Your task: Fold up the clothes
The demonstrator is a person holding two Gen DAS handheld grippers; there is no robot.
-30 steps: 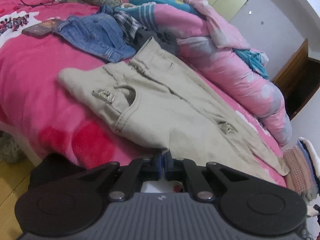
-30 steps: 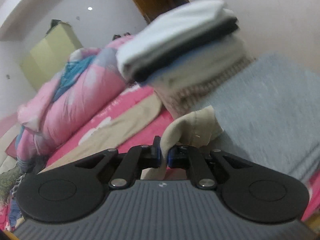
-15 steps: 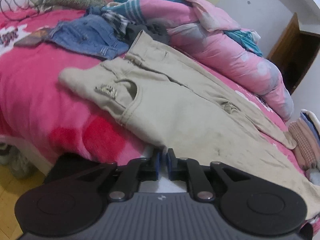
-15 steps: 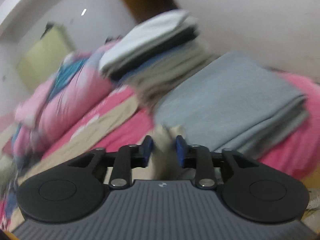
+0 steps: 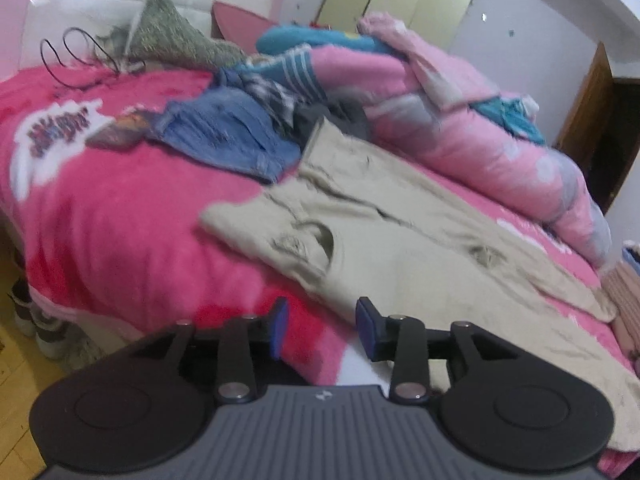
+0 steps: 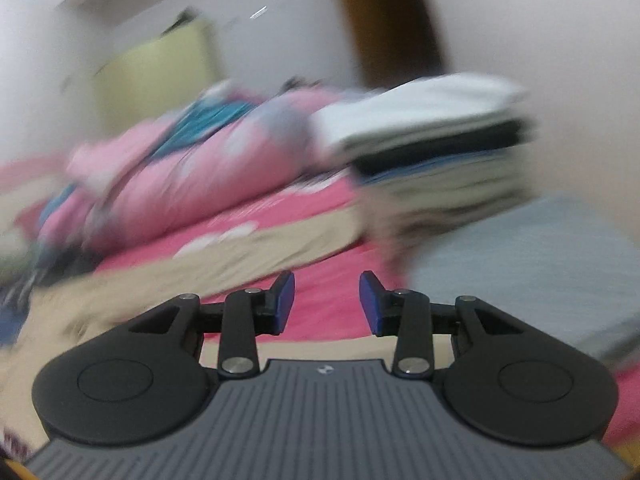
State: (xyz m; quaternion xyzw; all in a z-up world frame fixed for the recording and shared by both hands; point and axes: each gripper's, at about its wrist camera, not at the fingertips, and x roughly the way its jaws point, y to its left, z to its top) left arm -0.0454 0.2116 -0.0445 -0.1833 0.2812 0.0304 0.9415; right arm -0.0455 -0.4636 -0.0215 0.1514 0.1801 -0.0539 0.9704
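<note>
Grippers, left (image 5: 322, 330) and right (image 6: 327, 304), angle bedward, jaws opening, empty.

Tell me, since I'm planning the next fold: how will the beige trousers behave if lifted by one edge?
The beige trousers lie flat with soft creases, so they would probably drape limply. Their long legs would likely trail across the pink bedcover, so probably support them at two points.

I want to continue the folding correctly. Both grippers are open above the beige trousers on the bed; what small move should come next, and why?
Probably reach the left gripper forward to the waist edge of the beige trousers. Its jaws are opening with nothing between them, the right gripper likewise, and the trousers lie spread out on the pink bed cover, not yet folded.
</note>
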